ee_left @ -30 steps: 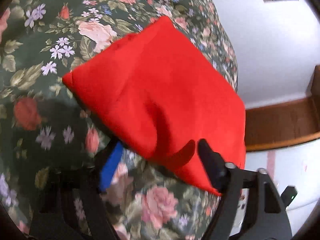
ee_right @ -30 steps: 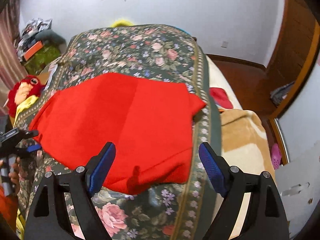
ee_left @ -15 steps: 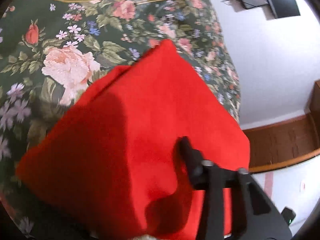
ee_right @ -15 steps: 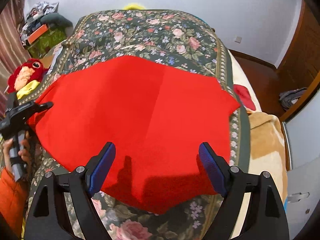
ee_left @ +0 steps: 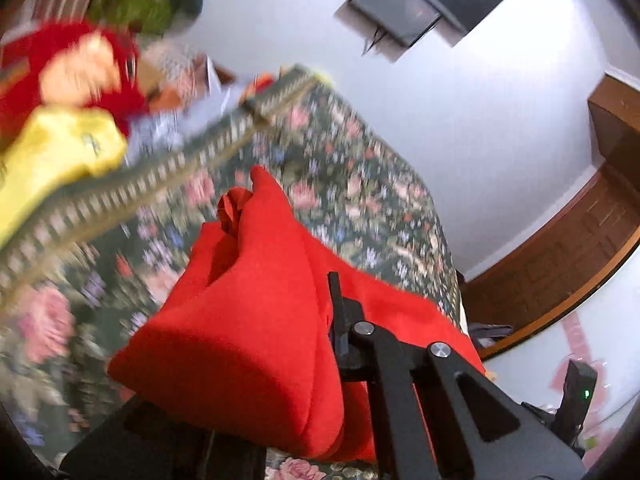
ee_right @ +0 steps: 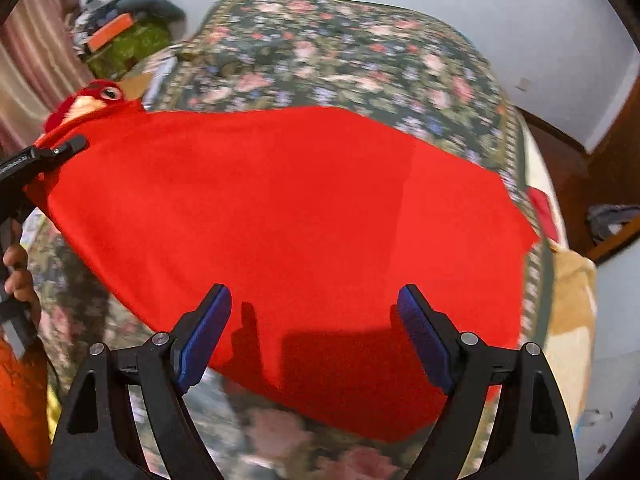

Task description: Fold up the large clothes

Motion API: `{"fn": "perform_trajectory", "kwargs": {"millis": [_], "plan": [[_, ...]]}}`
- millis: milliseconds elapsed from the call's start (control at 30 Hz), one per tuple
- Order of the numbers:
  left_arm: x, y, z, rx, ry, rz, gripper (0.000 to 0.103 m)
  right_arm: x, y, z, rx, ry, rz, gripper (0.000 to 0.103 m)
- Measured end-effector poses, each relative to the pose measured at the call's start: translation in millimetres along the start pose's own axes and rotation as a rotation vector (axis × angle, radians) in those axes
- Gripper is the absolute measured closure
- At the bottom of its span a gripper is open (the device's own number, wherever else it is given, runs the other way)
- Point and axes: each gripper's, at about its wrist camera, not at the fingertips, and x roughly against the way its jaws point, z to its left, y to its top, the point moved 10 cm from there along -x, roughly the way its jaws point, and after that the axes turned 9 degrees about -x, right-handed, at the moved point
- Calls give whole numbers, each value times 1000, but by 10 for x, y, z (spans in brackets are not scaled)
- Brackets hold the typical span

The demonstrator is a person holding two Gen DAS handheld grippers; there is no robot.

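Observation:
A large red garment point(ee_right: 288, 216) lies spread on the floral bedspread point(ee_right: 360, 52). My left gripper point(ee_left: 320, 344) is shut on the red garment point(ee_left: 248, 320) and holds its left edge lifted; the cloth drapes over the jaws and hides one finger. The left gripper also shows at the left edge of the right wrist view point(ee_right: 44, 156), gripping the garment's corner. My right gripper point(ee_right: 314, 336) is open and empty, hovering just above the near edge of the garment.
A red and yellow plush toy point(ee_left: 68, 92) lies at the bed's left side. Clutter point(ee_right: 120, 36) is piled at the back left. A tan blanket point(ee_right: 572, 300) hangs at the bed's right edge. A wall TV point(ee_left: 404, 12) is above.
My left gripper has closed on the garment's left edge and lifted it, tilting upward. The right gripper has moved closer over the garment's near edge, still open.

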Motion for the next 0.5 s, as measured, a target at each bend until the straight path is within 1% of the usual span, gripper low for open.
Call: {"fn": "perform_trajectory", "kwargs": {"millis": [67,167,233,267,333,433,500], "plan": [[208,92,-69,-44,17,-42,99,-105,5,212,7,41,30,20],[367,168,-160,-101,36,-70,99,-325,-101,494,21,95,98,19],[468,187,-242,-144,39,-75,99,-505,-242,668,34,126,158,18],[494,186,-302,-164,36,-73,99,-562,-285,713,37,126,165,14],[468,161,-440,-197,25,-60,99,-610,-334,773,48,129,146,4],[393,115,-645,-242,27,-48,99,-569,-359,764,60,133,145,3],[326,100,-817,-254,3,-38,99,-465,-354,686,37,152,142,3]]}}
